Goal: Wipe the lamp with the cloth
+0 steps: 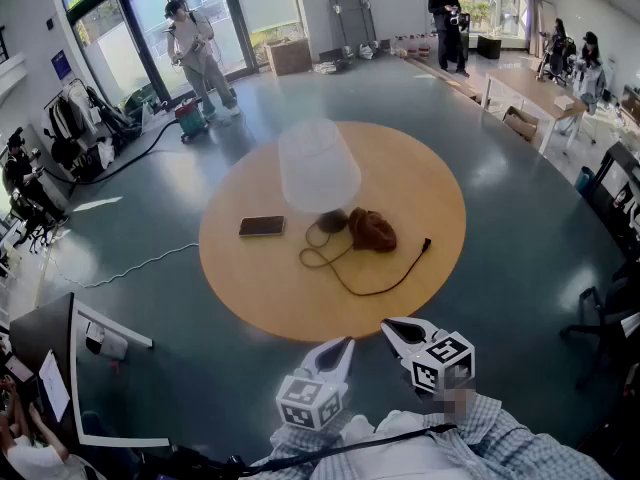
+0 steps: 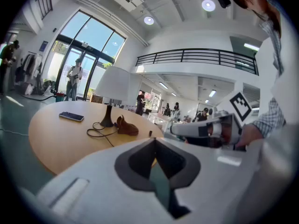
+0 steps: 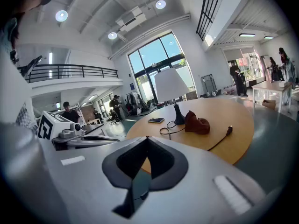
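A lamp with a white shade [image 1: 318, 165] and dark base stands on the round wooden table [image 1: 420, 183], its black cord [image 1: 372, 286] trailing toward me. A crumpled brown cloth [image 1: 372, 229] lies just right of the base. The lamp [image 2: 111, 92] and cloth [image 2: 127, 127] show in the left gripper view, and the lamp [image 3: 172, 92] and cloth [image 3: 196, 123] in the right gripper view. Both grippers hang near my body, short of the table's near edge. Left gripper [image 1: 346, 345] is shut and empty. Right gripper [image 1: 389, 325] is shut and empty.
A dark phone [image 1: 262, 226] lies on the table left of the lamp. A person with a vacuum [image 1: 198, 58] stands at the glass doors; others stand at the far right. A desk [image 1: 60, 368] sits at my near left, chairs [image 1: 615, 298] at right.
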Tool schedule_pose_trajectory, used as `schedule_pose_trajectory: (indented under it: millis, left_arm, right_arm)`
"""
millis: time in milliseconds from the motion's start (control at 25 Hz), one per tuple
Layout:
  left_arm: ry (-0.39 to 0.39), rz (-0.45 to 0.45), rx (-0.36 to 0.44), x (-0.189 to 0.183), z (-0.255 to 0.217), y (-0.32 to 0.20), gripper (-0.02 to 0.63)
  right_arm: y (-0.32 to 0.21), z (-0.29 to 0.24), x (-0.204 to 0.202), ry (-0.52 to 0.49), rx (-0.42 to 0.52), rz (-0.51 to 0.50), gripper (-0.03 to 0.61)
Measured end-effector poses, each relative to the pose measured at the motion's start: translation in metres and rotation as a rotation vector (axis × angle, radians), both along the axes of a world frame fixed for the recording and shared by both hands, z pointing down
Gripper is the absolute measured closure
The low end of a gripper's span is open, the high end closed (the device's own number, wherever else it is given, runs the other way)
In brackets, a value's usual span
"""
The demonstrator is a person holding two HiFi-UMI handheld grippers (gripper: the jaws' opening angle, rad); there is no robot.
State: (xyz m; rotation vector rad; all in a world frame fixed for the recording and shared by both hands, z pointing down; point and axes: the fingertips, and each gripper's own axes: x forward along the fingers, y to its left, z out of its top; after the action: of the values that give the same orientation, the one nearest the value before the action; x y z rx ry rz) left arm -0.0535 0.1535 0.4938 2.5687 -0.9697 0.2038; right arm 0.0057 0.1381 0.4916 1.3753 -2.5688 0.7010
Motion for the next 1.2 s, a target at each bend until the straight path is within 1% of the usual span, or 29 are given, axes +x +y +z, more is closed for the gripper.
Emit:
schedule_pose_trajectory:
  millis: [720, 1000, 1200]
  left_arm:
    - [-0.004, 0.009, -0.002, 0.004, 0.002, 0.006, 0.616]
    - [-0.007, -0.008, 0.001, 0.009, 0.000, 0.008, 0.616]
    - [-0.016, -0.031, 0.011, 0.015, -0.007, 0.011, 0.615]
  right_arm:
    - [0.005, 0.002, 0.003, -0.008, -0.003, 0.008, 0.575]
    - [0.007, -0.003, 0.016, -0.028, 0.008, 0.024, 0.575]
    - [0.009, -0.010, 0.029, -0.034, 0.028, 0.018, 0.575]
